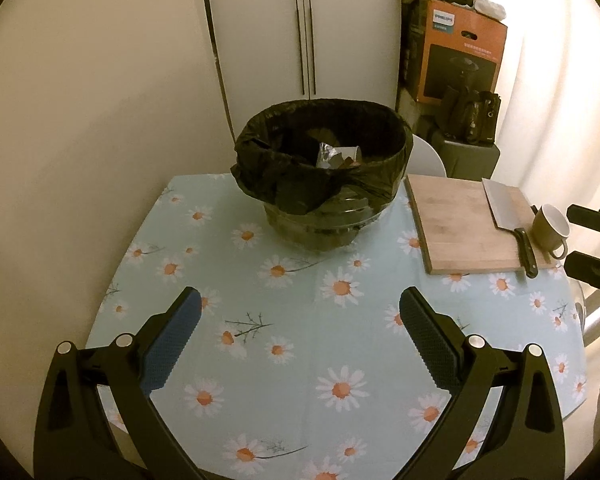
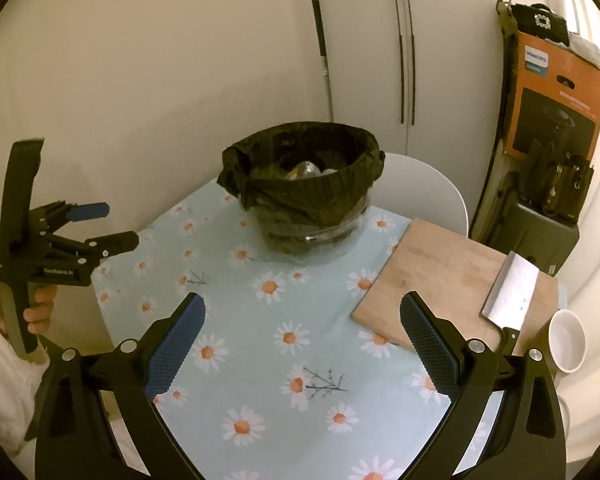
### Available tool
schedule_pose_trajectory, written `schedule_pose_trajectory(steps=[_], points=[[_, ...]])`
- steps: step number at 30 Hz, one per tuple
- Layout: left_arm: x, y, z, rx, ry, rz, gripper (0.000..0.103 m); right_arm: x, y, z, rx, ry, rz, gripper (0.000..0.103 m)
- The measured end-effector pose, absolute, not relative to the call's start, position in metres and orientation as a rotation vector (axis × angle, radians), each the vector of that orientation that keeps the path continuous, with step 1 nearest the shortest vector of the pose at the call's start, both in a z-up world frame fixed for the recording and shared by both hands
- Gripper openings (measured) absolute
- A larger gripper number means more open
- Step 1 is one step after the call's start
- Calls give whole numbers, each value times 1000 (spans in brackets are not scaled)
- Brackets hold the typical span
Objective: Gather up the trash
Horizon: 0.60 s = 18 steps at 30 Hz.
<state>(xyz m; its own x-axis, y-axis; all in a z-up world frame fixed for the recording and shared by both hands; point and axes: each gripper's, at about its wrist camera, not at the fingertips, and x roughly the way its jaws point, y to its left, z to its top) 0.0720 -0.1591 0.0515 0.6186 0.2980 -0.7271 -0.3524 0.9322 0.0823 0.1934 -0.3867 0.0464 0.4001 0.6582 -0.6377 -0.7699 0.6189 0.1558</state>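
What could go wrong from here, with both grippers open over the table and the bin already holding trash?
1. The cleaver lies on the cutting board with its handle past the near edge; a passing right gripper might knock it.
2. The mug sits near the table edge and could be pushed off.
3. The bin liner hangs loosely and might snag the left gripper.

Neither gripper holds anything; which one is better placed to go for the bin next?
Left, marginally. The left gripper, open and empty, faces the black-lined round trash bin squarely over bare daisy-print tablecloth. The right gripper, also open, sits by the wooden cutting board and steel cleaver.
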Motion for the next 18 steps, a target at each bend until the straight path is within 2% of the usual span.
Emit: schedule_pose_trajectory(steps=[18], points=[[74, -159, 60, -17, 806, 393, 97, 198, -384, 41, -169, 680, 924, 94]])
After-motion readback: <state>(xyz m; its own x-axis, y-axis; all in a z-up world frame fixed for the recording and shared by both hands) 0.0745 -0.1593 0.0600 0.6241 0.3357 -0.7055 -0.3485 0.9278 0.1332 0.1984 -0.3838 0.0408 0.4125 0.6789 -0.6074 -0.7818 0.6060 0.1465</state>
